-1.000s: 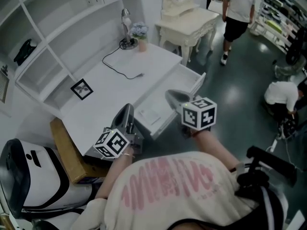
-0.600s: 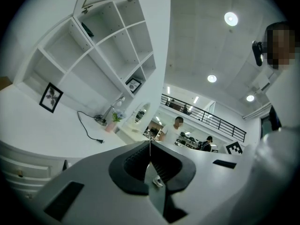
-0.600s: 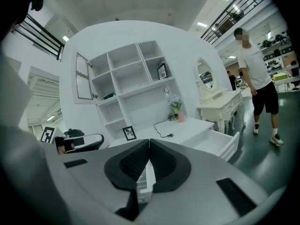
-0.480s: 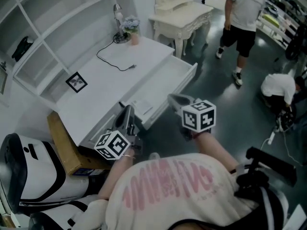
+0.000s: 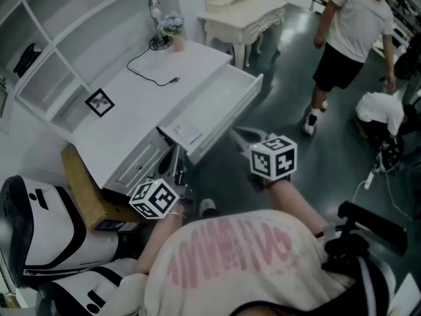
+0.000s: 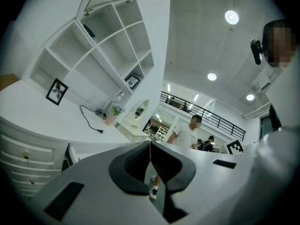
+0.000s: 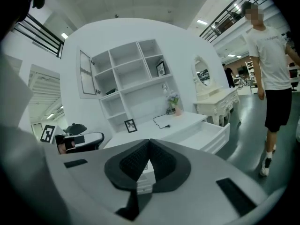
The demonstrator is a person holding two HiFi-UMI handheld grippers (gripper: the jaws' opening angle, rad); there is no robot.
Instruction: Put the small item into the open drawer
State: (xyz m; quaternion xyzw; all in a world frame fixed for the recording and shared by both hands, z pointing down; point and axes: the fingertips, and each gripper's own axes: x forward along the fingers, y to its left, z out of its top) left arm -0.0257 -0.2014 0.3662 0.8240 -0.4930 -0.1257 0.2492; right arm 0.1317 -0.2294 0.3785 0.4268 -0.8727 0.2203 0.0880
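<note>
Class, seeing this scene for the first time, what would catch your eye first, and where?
An open drawer juts from the white desk over the dark floor at centre. Just below it, the left gripper and right gripper, each bearing a black-and-white marker cube, have jaws shut and empty. A person in a white shirt is mid-stride at upper right.

Cable [image 5: 172, 80] on desk [image 5: 131, 120] above drawer [image 5: 222, 101]

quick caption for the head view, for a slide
Left gripper and right gripper, jaws shut and empty, hover before the open drawer of the white desk
</note>
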